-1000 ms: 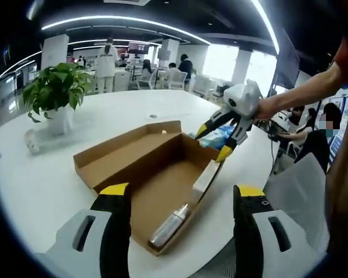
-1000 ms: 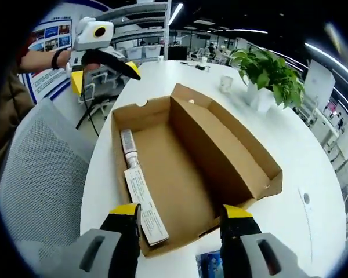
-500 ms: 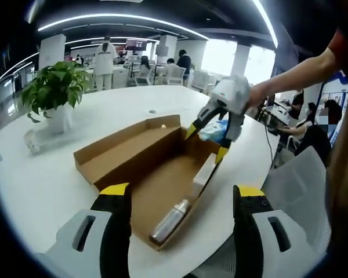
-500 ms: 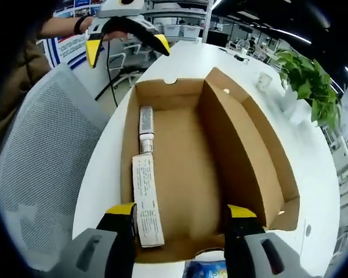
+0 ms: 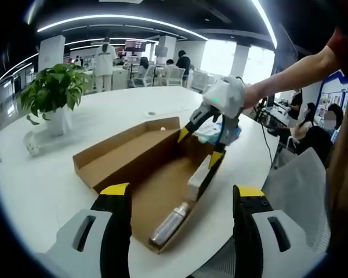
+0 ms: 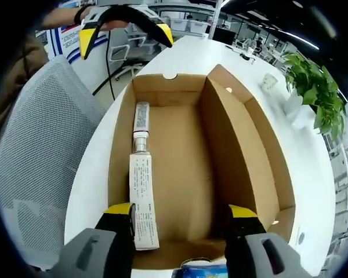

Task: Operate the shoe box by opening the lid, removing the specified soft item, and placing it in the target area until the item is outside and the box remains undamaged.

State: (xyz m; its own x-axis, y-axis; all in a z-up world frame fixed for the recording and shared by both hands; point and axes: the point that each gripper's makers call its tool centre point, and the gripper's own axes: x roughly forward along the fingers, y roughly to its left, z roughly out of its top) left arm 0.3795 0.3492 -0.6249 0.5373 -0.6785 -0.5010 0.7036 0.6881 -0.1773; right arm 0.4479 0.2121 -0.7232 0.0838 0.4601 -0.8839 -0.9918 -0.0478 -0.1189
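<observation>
Shoe box of plain brown cardboard [image 6: 209, 145], its lid already folded open alongside it on the round white table [image 5: 58, 191], holds a silver tube [image 6: 140, 123] and a long white printed carton [image 6: 142, 200] end to end along one wall. The right gripper [image 5: 200, 147] hangs over the box's end with its yellow-tipped jaws spread wide and empty, while the left gripper [image 5: 177, 200] waits at the opposite end, likewise open and holding nothing. By my judgement the removal step is in hand, and the next move calls for lowering the right gripper onto the tube, which looks the softer piece, and closing gently without scraping the cardboard wall.
</observation>
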